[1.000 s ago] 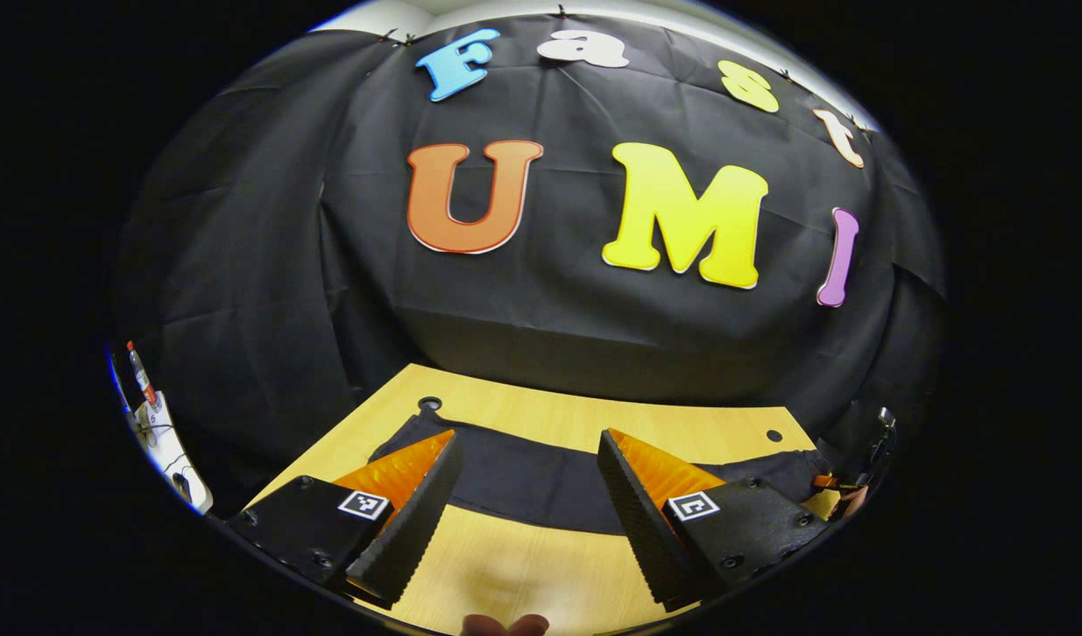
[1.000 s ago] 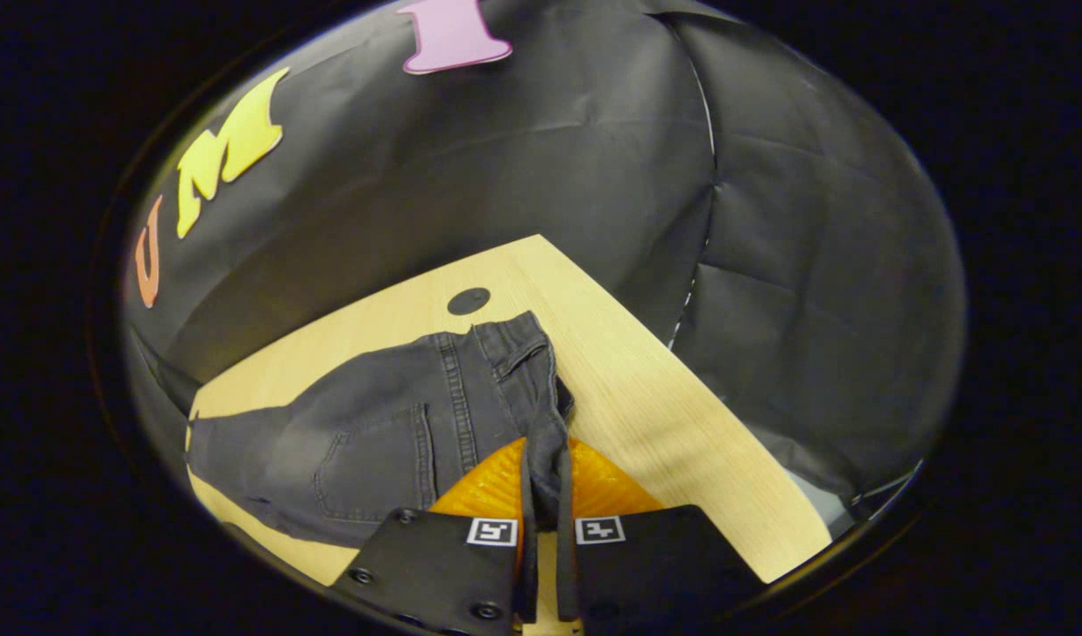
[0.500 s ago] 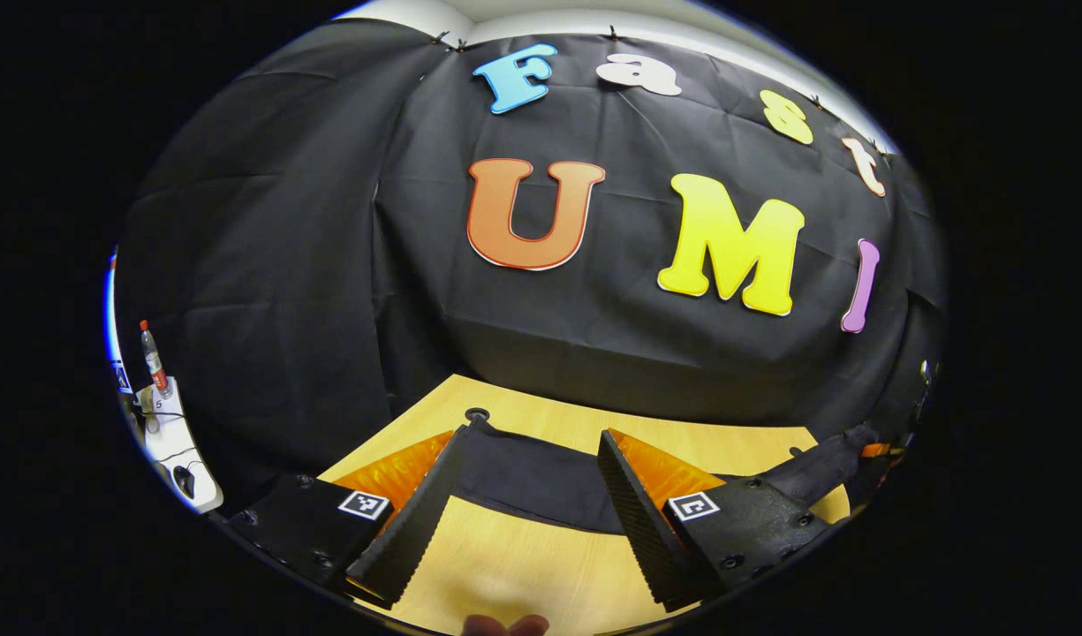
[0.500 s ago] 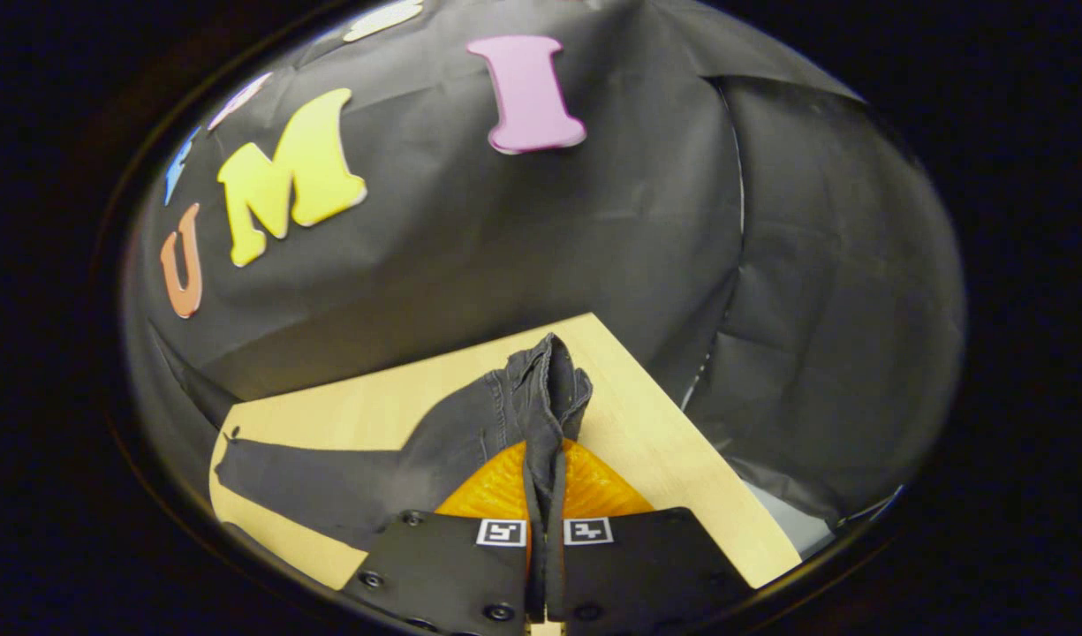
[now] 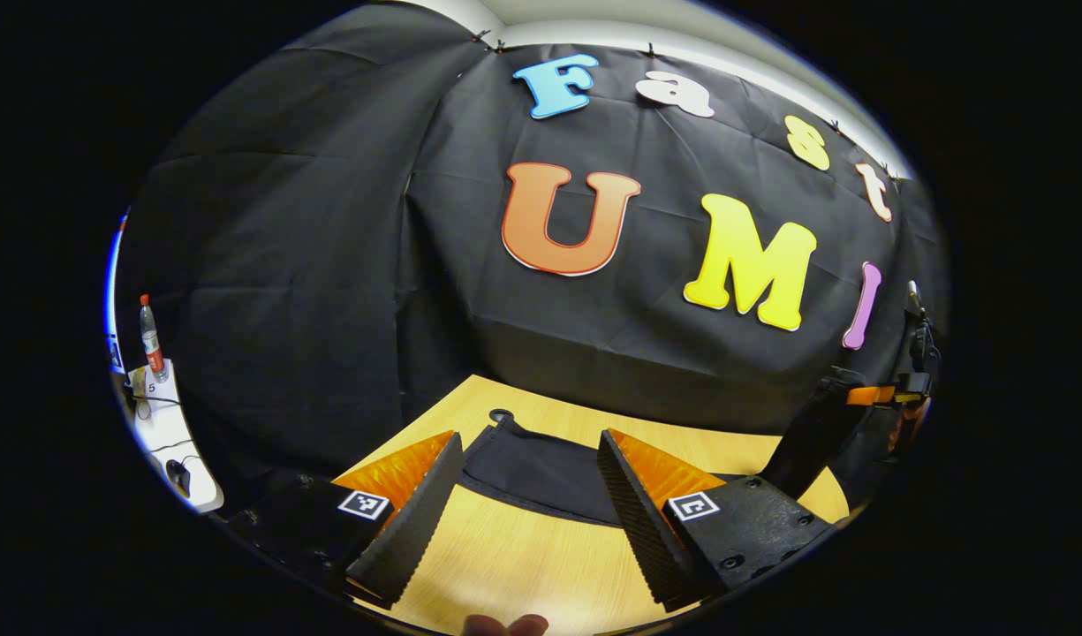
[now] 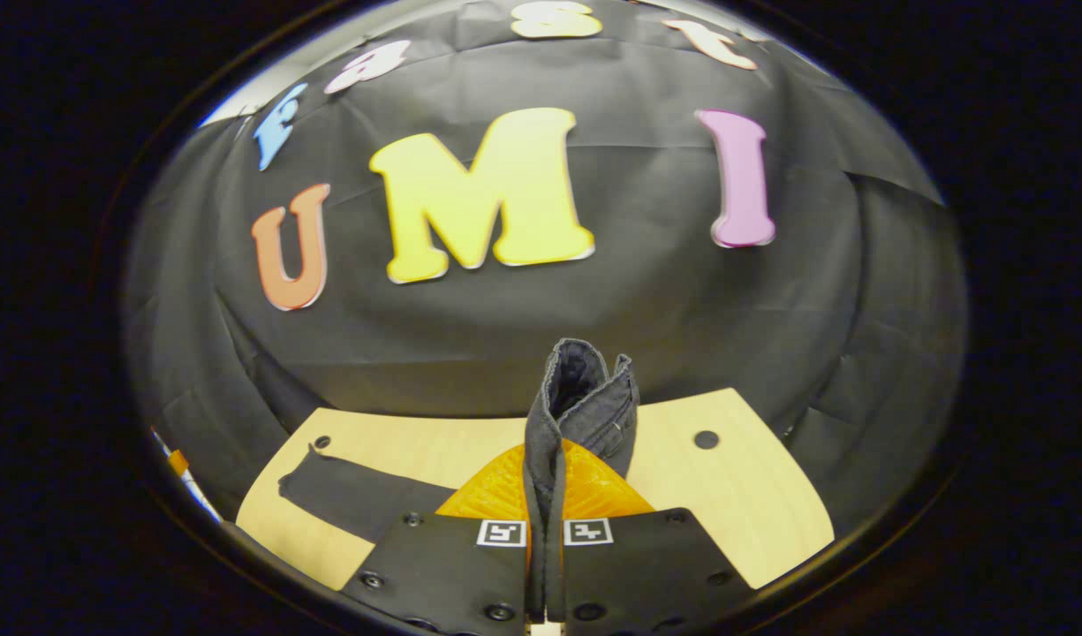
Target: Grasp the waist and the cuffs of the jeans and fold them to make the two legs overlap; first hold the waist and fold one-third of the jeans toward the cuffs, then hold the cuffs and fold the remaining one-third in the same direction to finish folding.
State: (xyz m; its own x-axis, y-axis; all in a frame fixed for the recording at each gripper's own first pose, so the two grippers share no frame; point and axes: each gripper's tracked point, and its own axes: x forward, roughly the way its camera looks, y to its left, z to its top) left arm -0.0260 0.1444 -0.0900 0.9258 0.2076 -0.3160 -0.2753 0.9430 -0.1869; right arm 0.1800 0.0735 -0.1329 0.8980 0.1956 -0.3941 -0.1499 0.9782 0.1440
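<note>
So far only the first fold is underway: the right gripper (image 6: 545, 495) pinches the jeans (image 6: 580, 397) waist, lifted off the table (image 6: 752, 503), while the left gripper (image 5: 527, 486) gapes wide above the cuffs

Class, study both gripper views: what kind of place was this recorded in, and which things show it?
Probably a recording booth, not a home: black cloth wall behind a bare wooden table, dark jeans as the only work item, and a side shelf with a bottle.
</note>
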